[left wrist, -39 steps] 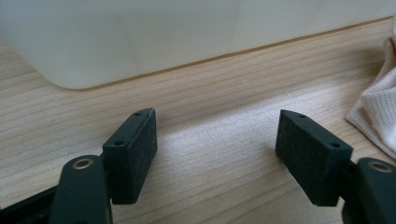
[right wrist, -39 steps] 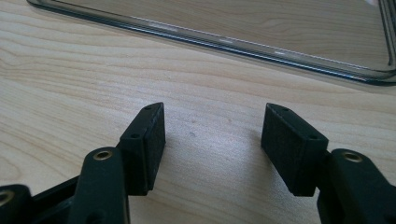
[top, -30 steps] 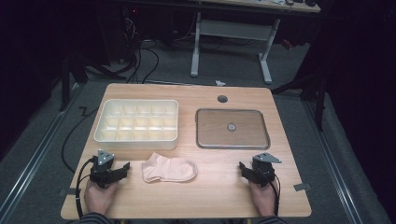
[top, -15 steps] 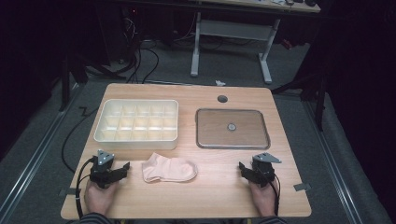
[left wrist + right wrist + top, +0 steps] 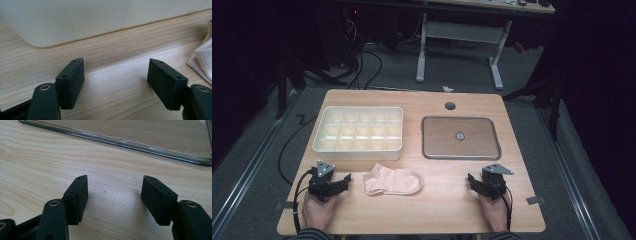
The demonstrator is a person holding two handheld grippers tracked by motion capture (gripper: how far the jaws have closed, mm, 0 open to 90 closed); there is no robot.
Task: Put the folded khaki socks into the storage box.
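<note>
A pale pink sock (image 5: 393, 180) lies flat on the wooden table (image 5: 447, 205), near the front and left of centre. My left gripper (image 5: 337, 180) rests on the table just left of the sock, open and empty. In the left gripper view, the left gripper (image 5: 116, 67) stands over bare wood, with the sock's ribbed edge (image 5: 203, 59) at the far right. My right gripper (image 5: 479, 181) sits at the front right, apart from the sock. In the right gripper view, the right gripper (image 5: 115, 184) is open with only wood between its pads.
A white divided tray (image 5: 321, 134) stands behind the left gripper, and its wall (image 5: 75, 20) is close ahead. A clear flat lid (image 5: 460, 137) with a metal rim (image 5: 120, 141) lies behind the right gripper. A cable hole (image 5: 450, 106) sits near the back edge.
</note>
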